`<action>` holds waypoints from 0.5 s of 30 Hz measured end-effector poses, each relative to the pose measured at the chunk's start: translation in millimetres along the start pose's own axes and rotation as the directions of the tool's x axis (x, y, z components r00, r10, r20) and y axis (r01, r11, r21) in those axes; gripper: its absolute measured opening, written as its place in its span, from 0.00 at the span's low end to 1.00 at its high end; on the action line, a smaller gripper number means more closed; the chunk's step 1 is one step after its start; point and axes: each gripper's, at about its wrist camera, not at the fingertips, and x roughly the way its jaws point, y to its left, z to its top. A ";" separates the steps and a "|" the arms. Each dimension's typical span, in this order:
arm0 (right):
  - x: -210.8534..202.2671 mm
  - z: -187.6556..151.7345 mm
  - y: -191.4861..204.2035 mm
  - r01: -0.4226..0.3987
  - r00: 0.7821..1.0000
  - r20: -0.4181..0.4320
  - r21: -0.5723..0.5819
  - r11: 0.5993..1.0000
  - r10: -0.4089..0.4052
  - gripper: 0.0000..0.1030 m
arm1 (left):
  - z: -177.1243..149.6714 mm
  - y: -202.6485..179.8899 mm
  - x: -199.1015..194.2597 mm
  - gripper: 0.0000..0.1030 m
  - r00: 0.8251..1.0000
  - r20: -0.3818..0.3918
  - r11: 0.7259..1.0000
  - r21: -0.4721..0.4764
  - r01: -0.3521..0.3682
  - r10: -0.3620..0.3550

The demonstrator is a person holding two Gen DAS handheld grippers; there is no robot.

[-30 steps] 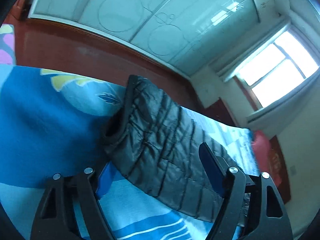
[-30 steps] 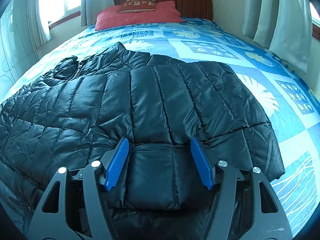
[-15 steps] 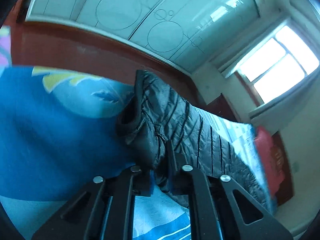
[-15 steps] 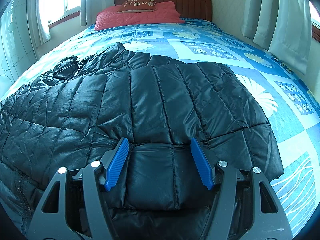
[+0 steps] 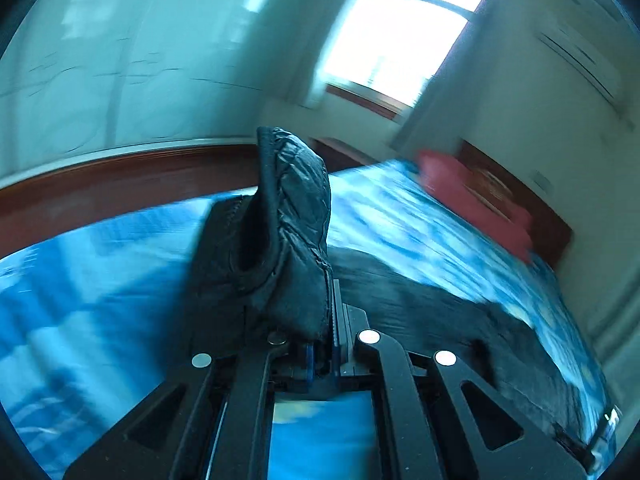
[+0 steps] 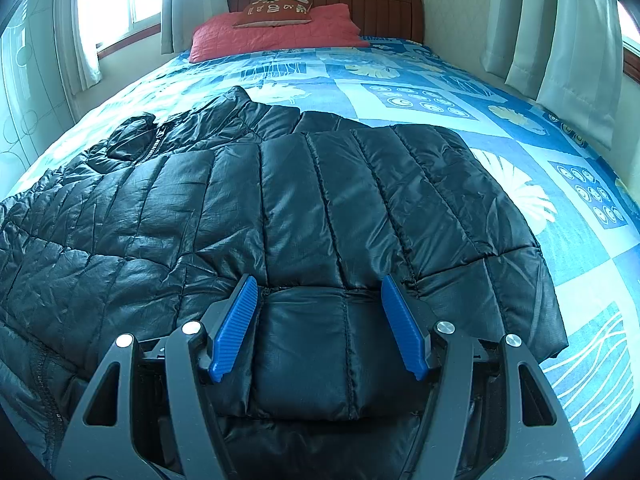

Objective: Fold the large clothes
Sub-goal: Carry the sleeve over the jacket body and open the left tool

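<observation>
Left wrist view: the left gripper (image 5: 320,344) is clenched on the cuff end of the jacket's sleeve (image 5: 292,224), which stands upright out of the jaws, its open mouth facing left. The rest of the jacket (image 5: 460,308) lies dark on the bed (image 5: 100,280) to the right and behind. The view is blurred and tilted up toward the window (image 5: 400,36), so the hand looks raised off the bed and in motion. To do this step well, I would carry the sleeve across in a low arc and lay it flat over the body, with the grip firm on the slippery padded fabric until it rests.

Right wrist view: the right gripper (image 6: 316,320) is released, jaws wide, low over the near hem of the jacket (image 6: 280,208), pointing toward the far headboard. Whether the pads (image 6: 234,328) press the fabric I cannot tell. The jacket is spread across the near bed (image 6: 580,248), collar to the left. This hand could pin the hem so the body does not slide.
</observation>
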 end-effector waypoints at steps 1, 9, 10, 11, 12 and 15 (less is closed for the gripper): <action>-0.8 -1.0 2.0 0.002 1.000 0.001 -0.001 1.000 -0.002 0.62 | -2.7 -23.2 5.1 0.05 0.999 -0.017 0.999 0.030 0.027 -0.027; 0.0 0.8 -1.7 -0.008 1.000 0.006 0.012 1.000 0.008 0.62 | -57.2 -176.7 44.4 0.05 0.974 -0.172 0.953 0.240 0.187 -0.148; 0.4 1.3 -2.8 -0.010 1.000 0.006 0.014 1.000 0.010 0.62 | -64.5 -188.4 48.0 0.05 0.971 -0.187 0.945 0.262 0.197 -0.151; 0.7 1.7 -3.5 -0.011 1.000 0.007 0.014 1.000 0.010 0.62 | -74.4 -201.6 49.9 0.05 0.967 -0.201 0.936 0.284 0.208 -0.154; 1.2 1.4 -3.4 -0.010 1.000 0.007 0.014 1.000 0.010 0.62 | -80.9 -207.4 52.2 0.05 0.965 -0.213 0.930 0.297 0.216 -0.156; 0.7 0.3 -2.1 -0.010 1.000 0.008 0.016 1.000 0.010 0.62 | -110.7 -242.4 63.4 0.05 0.951 -0.268 0.912 0.334 0.239 -0.151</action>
